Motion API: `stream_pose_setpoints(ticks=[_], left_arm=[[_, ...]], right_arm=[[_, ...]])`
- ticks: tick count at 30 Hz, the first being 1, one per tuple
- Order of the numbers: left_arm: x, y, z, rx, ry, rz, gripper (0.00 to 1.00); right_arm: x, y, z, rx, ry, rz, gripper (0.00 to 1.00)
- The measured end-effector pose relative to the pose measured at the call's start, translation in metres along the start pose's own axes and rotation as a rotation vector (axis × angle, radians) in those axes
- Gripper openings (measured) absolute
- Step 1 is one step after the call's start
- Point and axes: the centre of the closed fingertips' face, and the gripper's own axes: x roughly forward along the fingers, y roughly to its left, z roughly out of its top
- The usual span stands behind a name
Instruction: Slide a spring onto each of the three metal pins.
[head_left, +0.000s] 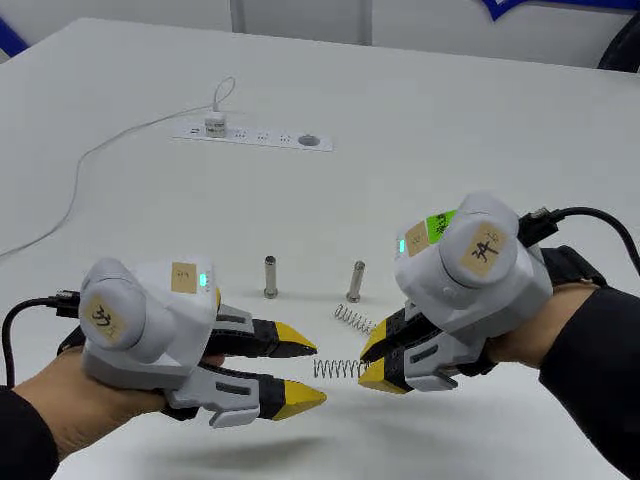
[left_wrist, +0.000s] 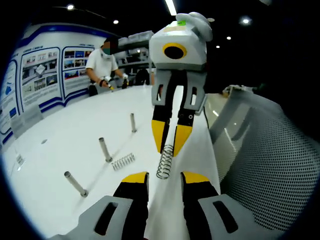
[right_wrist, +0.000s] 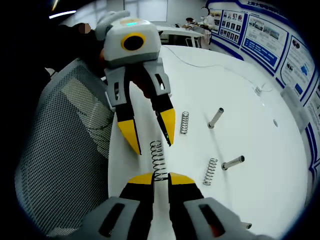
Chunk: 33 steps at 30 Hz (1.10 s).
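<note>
In the head view the right gripper (head_left: 364, 368) is clamping one end of a spring (head_left: 340, 368) and holding it level above the white table (head_left: 450, 130). The spring's free end is pointing at the left gripper (head_left: 320, 372), whose jaws are standing spread apart. Beyond them a left pin (head_left: 270, 277) and a right pin (head_left: 356, 281) are standing upright, with a loose spring (head_left: 353, 318) lying just before the right pin. In the left gripper view the left gripper (left_wrist: 165, 177) is gaping, the spring (left_wrist: 165, 161) is reaching between its tips, and the right gripper (left_wrist: 169, 151) is pinching the far end. A near pin (left_wrist: 75, 183), middle pin (left_wrist: 105, 149) and far pin (left_wrist: 133, 122) are standing on the table, a loose spring (left_wrist: 123, 161) lying just beside the middle pin. In the right gripper view the right gripper (right_wrist: 161, 177) is gripping the spring (right_wrist: 157, 160) and the left gripper (right_wrist: 154, 148) is facing it with jaws parted. A farther spring (right_wrist: 184, 122) and a nearer spring (right_wrist: 210, 171) are lying on the table.
</note>
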Motion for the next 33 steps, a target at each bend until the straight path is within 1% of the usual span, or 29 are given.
stream_pose_setpoints(ticks=[3,6,10,14,16,18,21,29,33], left_arm=[[0.002,-0.003,0.000,0.020,0.002,-0.014,0.20],[0.003,-0.005,0.000,0.032,0.004,-0.021,0.16],[0.004,-0.007,0.000,0.044,0.006,-0.025,0.13],[0.004,-0.007,-0.001,0.052,0.011,-0.025,0.12],[0.004,-0.006,-0.001,0.052,0.013,-0.022,0.12],[0.004,-0.006,-0.002,0.050,0.015,-0.018,0.12],[0.004,-0.006,-0.002,0.046,0.014,-0.018,0.12],[0.004,-0.008,-0.002,0.053,0.019,-0.025,0.12],[0.004,-0.009,-0.002,0.063,0.020,-0.025,0.11]], right_arm=[[0.001,0.003,0.002,-0.013,0.005,0.009,0.11],[0.001,0.005,0.001,-0.019,0.012,0.014,0.11],[0.001,0.008,0.003,-0.027,0.015,0.020,0.11],[-0.003,0.010,0.007,-0.036,0.014,0.018,0.11],[-0.007,0.010,0.011,-0.037,0.001,0.016,0.11],[-0.011,0.010,0.018,-0.034,-0.027,0.013,0.11],[-0.016,0.011,0.027,-0.034,-0.053,0.014,0.11],[-0.017,0.015,0.043,-0.057,-0.090,0.014,0.11],[-0.016,0.017,0.049,-0.067,-0.099,0.017,0.11]])
